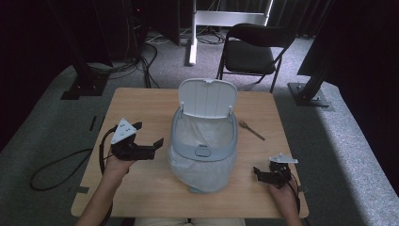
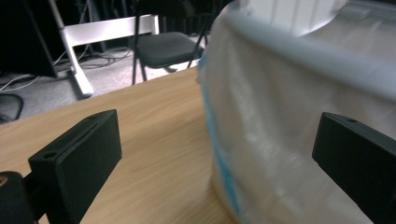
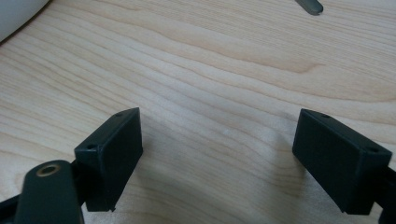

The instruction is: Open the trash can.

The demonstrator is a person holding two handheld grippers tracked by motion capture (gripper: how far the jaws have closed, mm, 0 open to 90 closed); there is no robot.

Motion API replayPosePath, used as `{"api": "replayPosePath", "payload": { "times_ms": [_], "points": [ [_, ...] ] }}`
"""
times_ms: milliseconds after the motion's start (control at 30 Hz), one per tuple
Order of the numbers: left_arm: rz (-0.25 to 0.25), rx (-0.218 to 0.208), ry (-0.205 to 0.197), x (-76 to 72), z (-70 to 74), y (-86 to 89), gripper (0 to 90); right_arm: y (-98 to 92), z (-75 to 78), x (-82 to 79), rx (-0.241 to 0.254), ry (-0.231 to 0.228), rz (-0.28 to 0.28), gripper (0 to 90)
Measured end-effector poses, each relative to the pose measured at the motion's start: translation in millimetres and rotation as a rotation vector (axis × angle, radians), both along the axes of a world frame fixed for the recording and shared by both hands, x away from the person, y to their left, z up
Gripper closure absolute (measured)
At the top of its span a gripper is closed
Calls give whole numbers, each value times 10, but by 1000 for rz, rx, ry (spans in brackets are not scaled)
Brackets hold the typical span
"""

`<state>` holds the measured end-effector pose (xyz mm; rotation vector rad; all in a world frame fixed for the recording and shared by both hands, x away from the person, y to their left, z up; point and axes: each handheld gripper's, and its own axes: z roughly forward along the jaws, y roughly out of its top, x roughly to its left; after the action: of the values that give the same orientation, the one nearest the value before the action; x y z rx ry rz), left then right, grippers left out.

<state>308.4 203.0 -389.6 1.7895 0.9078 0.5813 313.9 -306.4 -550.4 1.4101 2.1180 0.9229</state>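
Mid-table sits the lined bin, lid up. Left gripper just left of it, jaws spread wide, liner bag between them ahead. Right gripper near-right, released, over bare table.

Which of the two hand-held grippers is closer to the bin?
The left gripper: its fingers reach beside the lined trash bin; the right gripper sits farther off.

Grey carpet floor, black folding chair, dark curtains.
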Motion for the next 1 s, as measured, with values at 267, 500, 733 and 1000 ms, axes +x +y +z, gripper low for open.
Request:
{"api": "replayPosePath", "payload": {
  "times_ms": [267, 500, 733, 1000],
  "points": [
    [58, 0, 48, 55, -295, 209, 15, -35, 1, 25, -4, -2, 11, 149],
    [95, 11, 79, 73, -519, 363, 15, -36, 35, 65, -52, -2, 7, 148],
    [126, 20, 110, 70, -711, 498, 15, -61, 61, 120, -34, 6, 15, 149],
    [155, 16, 151, 52, -918, 637, 15, -87, 95, 266, 14, 7, 2, 141]
  ]
}}
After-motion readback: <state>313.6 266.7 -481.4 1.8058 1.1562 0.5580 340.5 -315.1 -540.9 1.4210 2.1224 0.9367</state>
